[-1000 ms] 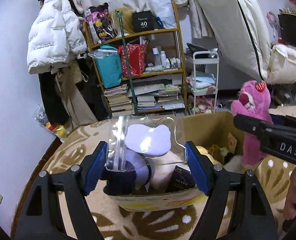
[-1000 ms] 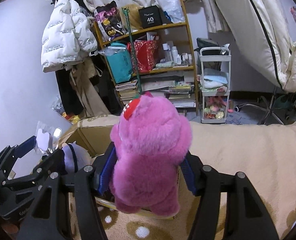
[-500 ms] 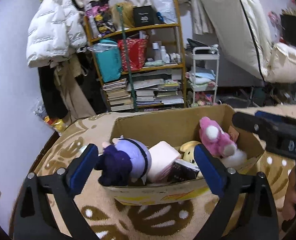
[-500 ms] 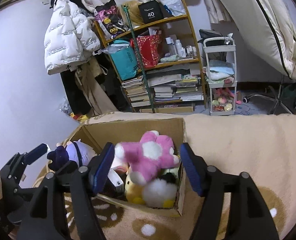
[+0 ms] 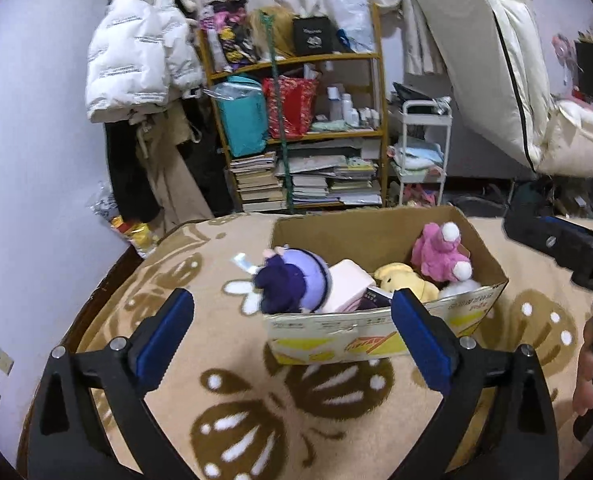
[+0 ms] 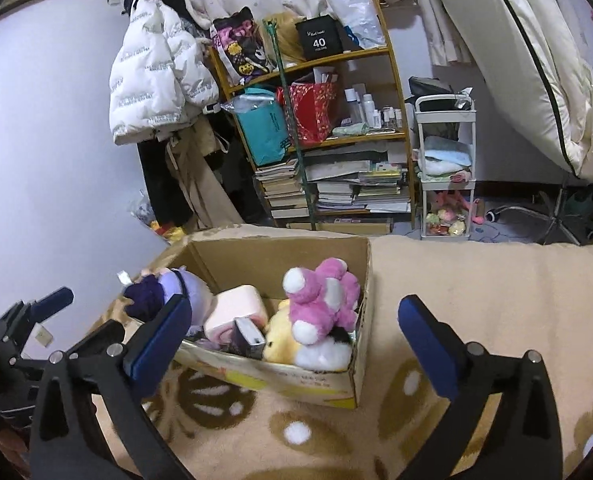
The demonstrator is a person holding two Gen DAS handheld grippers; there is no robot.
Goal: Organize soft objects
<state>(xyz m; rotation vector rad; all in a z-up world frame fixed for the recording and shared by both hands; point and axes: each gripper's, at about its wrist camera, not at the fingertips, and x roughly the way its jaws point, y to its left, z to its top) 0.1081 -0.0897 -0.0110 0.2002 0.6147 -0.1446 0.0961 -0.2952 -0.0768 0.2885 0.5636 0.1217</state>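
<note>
Beige blanket (image 6: 476, 280) covers the bed where your box (image 5: 376, 332) sits. Inside it, the pink plush (image 6: 322, 294) lies at 3 o'clock, the purple plush (image 5: 292, 280) at 9 on the rim, with a yellow toy (image 5: 404, 280) and pink cushion (image 6: 238, 306) between. Your left gripper (image 5: 292, 328) and right gripper (image 6: 292, 332) have both just been opening; their jaws stand wide with nothing between them. Both drops look done (I see no loose toys on the blanket), so little seems left.
</note>
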